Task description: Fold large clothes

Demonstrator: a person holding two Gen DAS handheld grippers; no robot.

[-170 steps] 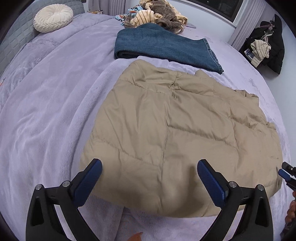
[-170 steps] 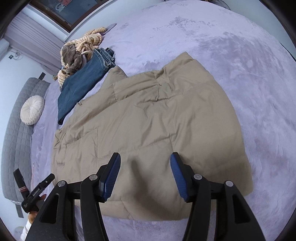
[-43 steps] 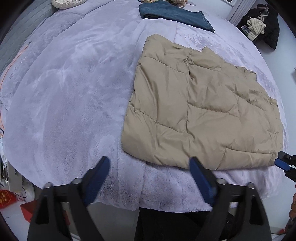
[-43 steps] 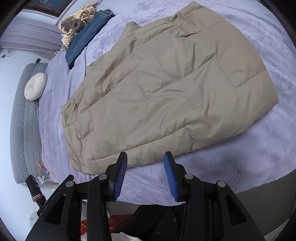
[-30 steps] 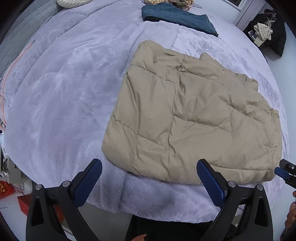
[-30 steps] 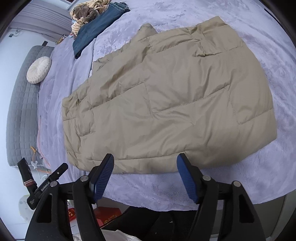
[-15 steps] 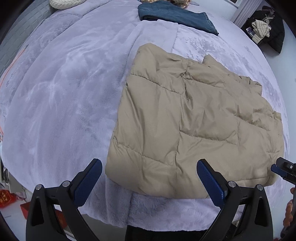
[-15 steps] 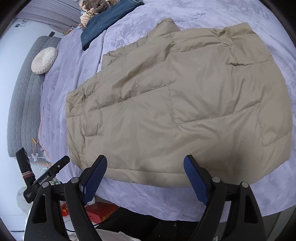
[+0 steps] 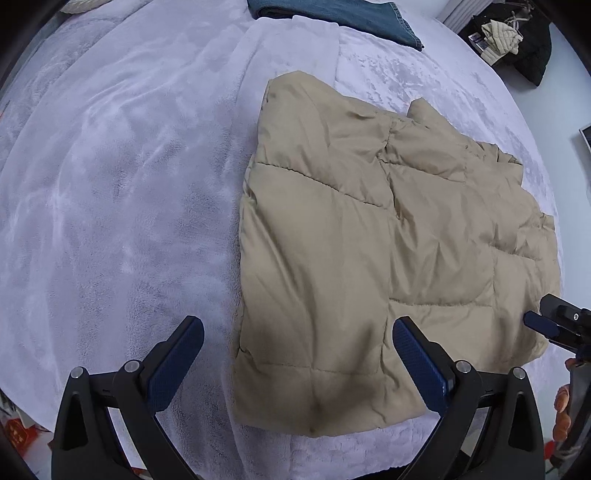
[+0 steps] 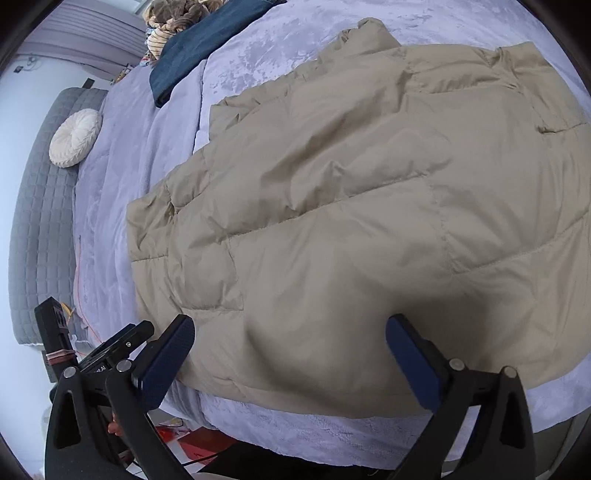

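I see the padded jacket [image 9: 388, 251] lying flat on the bed [image 9: 122, 192], at its near edge. My left gripper [image 9: 295, 354] hangs over the jacket's near left corner, my right gripper [image 10: 291, 347] over its near hem. Far behind the jacket lie folded jeans [image 9: 332, 14]. A round cushion [image 10: 75, 137] sits at the far left, against the headboard [image 10: 40, 221].

Covering the bed [image 9: 110, 184], a lavender plush blanket; leaning against a grey quilted headboard [image 10: 37, 221], a round cream cushion [image 10: 75, 137]. Lying at the far edge, folded jeans [image 10: 195, 40]. Hanging by the white wall, dark clothes [image 9: 532, 48].
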